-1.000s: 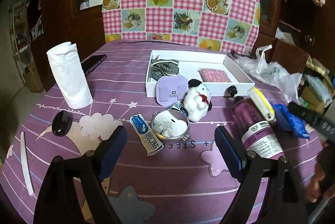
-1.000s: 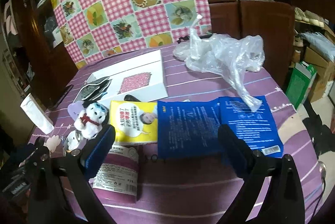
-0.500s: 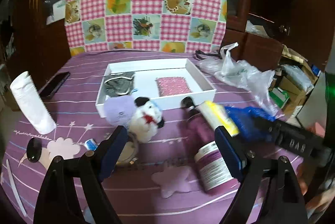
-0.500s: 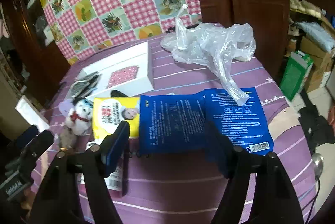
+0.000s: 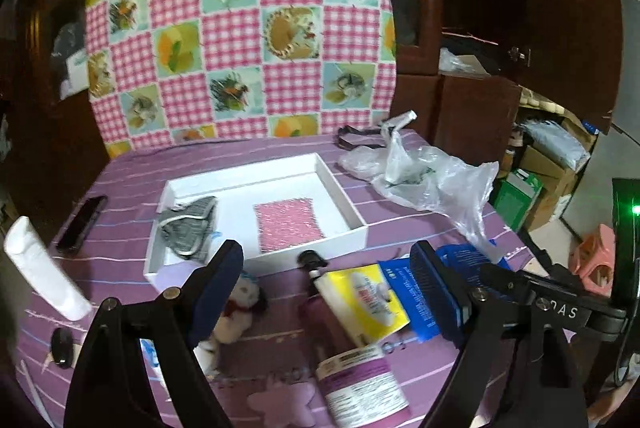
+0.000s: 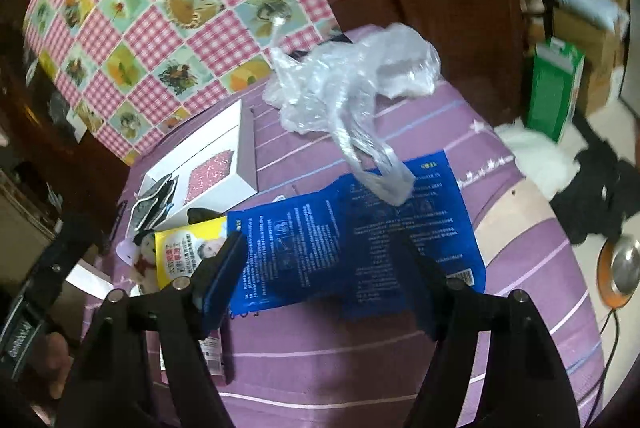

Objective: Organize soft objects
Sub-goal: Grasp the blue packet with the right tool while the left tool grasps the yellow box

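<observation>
Compared with a second ago, the left wrist view has swung rightward across the purple tablecloth [image 5: 400,216]: the metal tin that sat between the fingers is gone from sight, and the plush puppy [image 5: 236,312] now sits at about eight o'clock, partly behind the left pad. The left gripper [image 5: 328,292] stays spread wide, nothing between its pads. The right gripper [image 6: 320,276] has narrowed since the earlier frame and now straddles the near edge of the blue pouch [image 6: 320,252]; the pads stand just outside the pouch's sides, and whether they press on it I cannot tell, as the right pad blends into the blue.

The blue pouch is a flat, glossy foil pack with white print and a barcode at its right corner, lying on the cloth at centre in the right wrist view. A strip of the clear plastic bag [image 6: 352,84] drapes over its top edge at one o'clock. Its left edge overlaps the yellow packet [image 6: 188,248] at nine o'clock. Beyond, at ten o'clock, the white tray [image 6: 240,184] holds a pink sequined patch [image 6: 208,176] and a grey mask [image 6: 156,200]. A purple bottle [image 5: 352,368] lies at six o'clock in the left view.
</observation>
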`<state>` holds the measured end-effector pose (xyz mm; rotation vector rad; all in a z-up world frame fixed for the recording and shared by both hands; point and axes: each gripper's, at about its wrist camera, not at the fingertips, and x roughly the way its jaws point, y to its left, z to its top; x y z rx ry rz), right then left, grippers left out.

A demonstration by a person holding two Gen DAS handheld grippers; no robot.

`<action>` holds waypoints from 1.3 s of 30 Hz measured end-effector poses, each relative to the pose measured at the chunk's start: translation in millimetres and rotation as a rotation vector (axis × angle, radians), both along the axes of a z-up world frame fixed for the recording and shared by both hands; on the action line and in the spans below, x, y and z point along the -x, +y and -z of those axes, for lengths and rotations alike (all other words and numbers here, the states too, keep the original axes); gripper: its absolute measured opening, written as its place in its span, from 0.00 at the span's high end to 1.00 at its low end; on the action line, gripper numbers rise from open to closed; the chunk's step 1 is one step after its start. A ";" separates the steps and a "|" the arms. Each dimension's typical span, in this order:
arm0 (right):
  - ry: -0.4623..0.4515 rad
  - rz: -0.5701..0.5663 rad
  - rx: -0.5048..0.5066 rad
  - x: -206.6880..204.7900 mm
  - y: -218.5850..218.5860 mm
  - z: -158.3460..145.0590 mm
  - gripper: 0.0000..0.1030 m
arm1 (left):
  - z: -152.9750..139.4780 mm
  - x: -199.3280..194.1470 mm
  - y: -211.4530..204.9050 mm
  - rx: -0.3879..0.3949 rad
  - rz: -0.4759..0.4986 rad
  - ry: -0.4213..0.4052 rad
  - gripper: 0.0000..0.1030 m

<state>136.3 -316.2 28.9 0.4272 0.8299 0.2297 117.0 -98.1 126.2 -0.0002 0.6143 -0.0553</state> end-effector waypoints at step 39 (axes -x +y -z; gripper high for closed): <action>0.034 -0.136 0.416 -19.5 54.2 41.8 0.89 | 50.1 -28.7 12.5 0.203 0.060 0.326 0.86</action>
